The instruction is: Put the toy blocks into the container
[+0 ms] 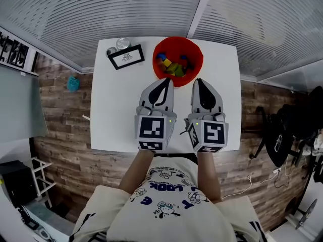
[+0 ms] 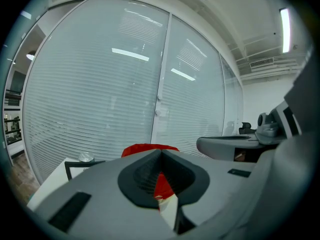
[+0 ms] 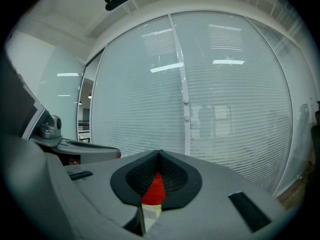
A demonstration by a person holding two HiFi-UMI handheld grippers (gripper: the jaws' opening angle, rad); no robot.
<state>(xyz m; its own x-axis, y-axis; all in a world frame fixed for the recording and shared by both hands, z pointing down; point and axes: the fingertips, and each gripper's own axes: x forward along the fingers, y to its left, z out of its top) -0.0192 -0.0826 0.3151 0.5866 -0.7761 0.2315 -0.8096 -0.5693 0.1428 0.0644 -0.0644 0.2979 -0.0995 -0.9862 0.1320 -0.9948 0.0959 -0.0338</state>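
Left gripper and right gripper: jaws clenched, empty, side by side above the white desk. Toy blocks lie inside the red container, just beyond both tips.

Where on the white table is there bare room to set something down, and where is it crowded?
The table is bare on its left side, between the framed card and the left gripper, and on its right side, beside the right gripper and the red bowl. The far edge and the middle are crowded: card, bowl, both grippers.
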